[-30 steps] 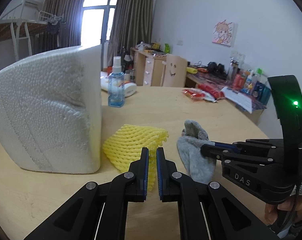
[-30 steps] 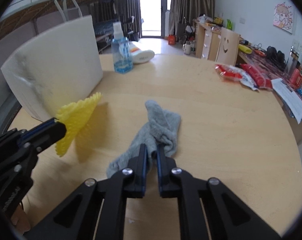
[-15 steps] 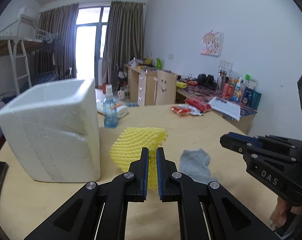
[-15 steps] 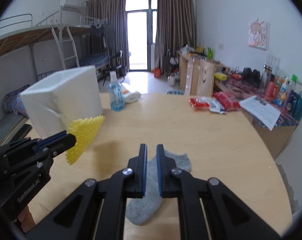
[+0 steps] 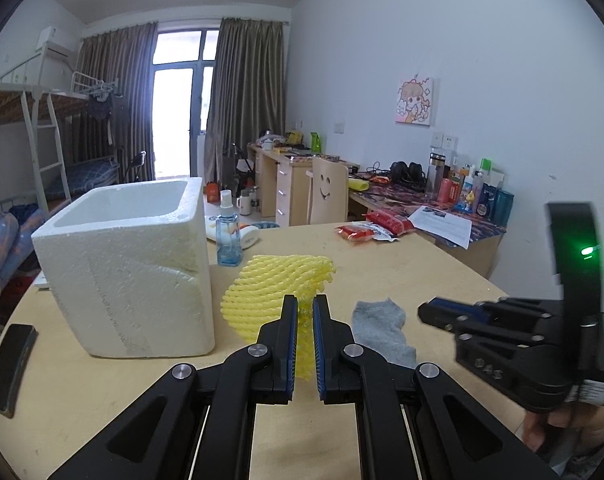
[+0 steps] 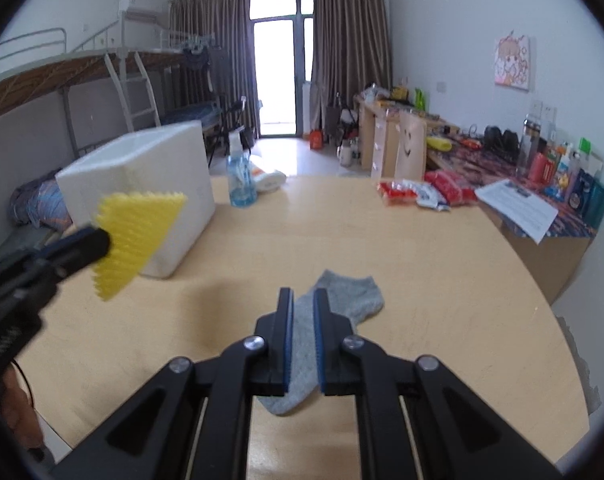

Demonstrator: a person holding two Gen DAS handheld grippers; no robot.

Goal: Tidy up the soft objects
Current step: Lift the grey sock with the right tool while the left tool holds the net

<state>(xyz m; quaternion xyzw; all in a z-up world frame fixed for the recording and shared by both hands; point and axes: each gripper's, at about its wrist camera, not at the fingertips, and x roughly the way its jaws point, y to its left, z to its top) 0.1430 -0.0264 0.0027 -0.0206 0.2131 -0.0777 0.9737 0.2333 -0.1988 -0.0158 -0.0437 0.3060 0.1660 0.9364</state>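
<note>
My left claw point(image 5: 304, 334) is clamped on the yellow foam net point(image 5: 276, 288), lifted beside the open, seemingly empty white foam box point(image 5: 130, 268), while my right claw point(image 6: 303, 336) pinches the grey sock point(image 6: 342, 300) above the counter point(image 6: 422, 264), neither yet stowed.

Counted on the table point(image 6: 442, 264): one white foam box point(image 5: 130, 264), one yellow foam net point(image 5: 270, 292), one grey sock point(image 6: 342, 300), one blue spray bottle point(image 5: 228, 240), two grippers, the left gripper point(image 5: 305, 340) and the right gripper point(image 6: 303, 340).

Both up over the table point(image 6: 442, 264): left gripper point(image 5: 304, 312) pinched shut on yellow net point(image 5: 278, 284), right gripper point(image 6: 303, 312) shut, w/ nothing in it.
</note>
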